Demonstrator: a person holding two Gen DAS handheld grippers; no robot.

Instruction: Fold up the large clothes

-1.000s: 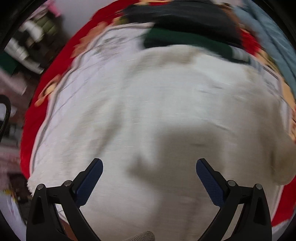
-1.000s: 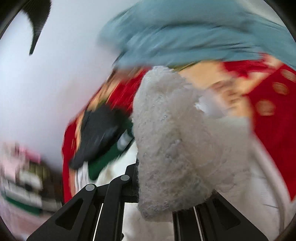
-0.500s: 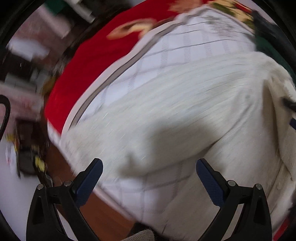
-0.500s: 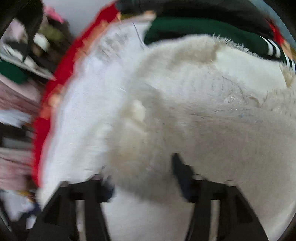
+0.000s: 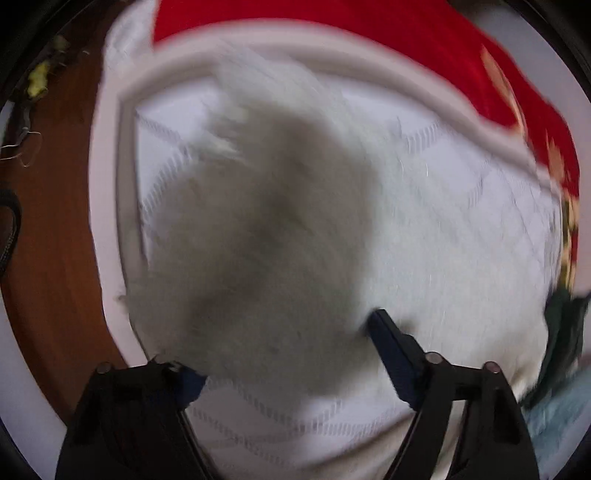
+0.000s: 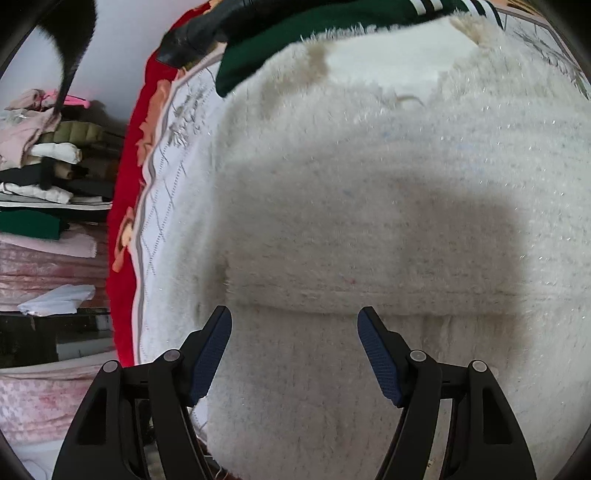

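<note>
A fluffy cream-white garment (image 6: 369,206) lies spread on a white quilted bed cover (image 6: 166,206), with a folded layer across its middle. My right gripper (image 6: 294,321) is open just above it, its blue pads either side of the fold edge, holding nothing. In the blurred left wrist view, a bunched end of the same white garment (image 5: 266,240) sits between the blue pads of my left gripper (image 5: 284,350). The jaws stand wide apart; its left pad is partly hidden by fabric.
A red patterned blanket (image 5: 369,55) borders the quilt. A dark green striped garment (image 6: 295,40) and a black one (image 6: 207,29) lie at the far edge. Folded clothes are stacked at the left (image 6: 44,177). Brown wooden floor (image 5: 55,240) lies beyond the bed corner.
My right gripper has let go of the white garment's end and now hovers open over it. My left gripper has swung toward the bed corner, over a bunched end of the garment.
</note>
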